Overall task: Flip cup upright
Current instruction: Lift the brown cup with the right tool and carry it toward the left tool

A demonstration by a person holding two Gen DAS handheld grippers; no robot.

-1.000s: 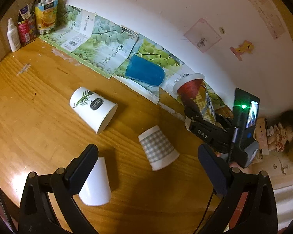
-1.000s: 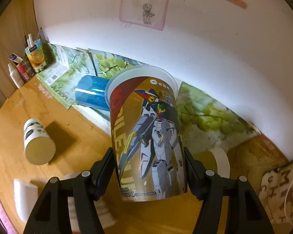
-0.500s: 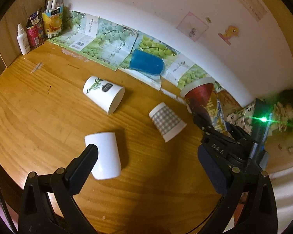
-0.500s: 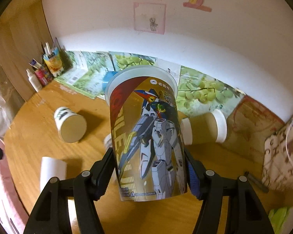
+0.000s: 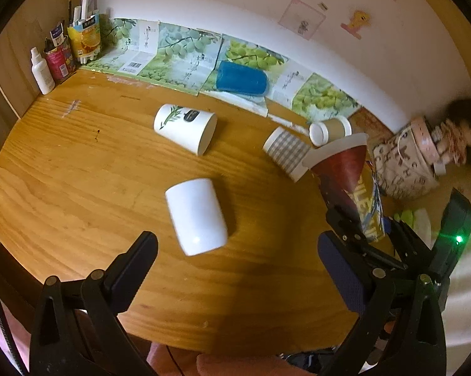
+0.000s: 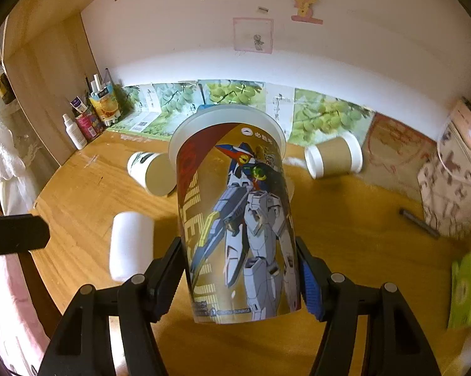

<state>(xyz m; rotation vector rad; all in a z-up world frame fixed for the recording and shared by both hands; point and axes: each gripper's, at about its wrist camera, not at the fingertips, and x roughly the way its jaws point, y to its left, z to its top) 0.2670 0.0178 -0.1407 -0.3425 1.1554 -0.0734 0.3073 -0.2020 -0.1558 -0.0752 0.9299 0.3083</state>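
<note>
My right gripper (image 6: pixel 241 275) is shut on a tall gold and red paper cup with a robot print (image 6: pixel 235 219), held above the wooden table with its open rim pointing away from me. The same cup (image 5: pixel 345 175) shows at the right of the left wrist view, tilted in the right gripper's fingers (image 5: pixel 345 222). My left gripper (image 5: pixel 235 257) is open and empty, above the table's near edge, just short of a plain white cup (image 5: pixel 196 216) lying on its side.
Other cups lie on their sides on the table (image 5: pixel 79 172): a white leaf-print one (image 5: pixel 185 127), a checked one (image 5: pixel 285 150), a brown one (image 5: pixel 329 128) and a blue one (image 5: pixel 241 78) by the wall. Bottles and cartons (image 5: pixel 63 56) stand back left. A patterned bag (image 5: pixel 404 166) sits at right.
Both grippers have pulled back and up from the wall. The right gripper still holds the robot-print cup. More of the table and the brown cup have come into view.
</note>
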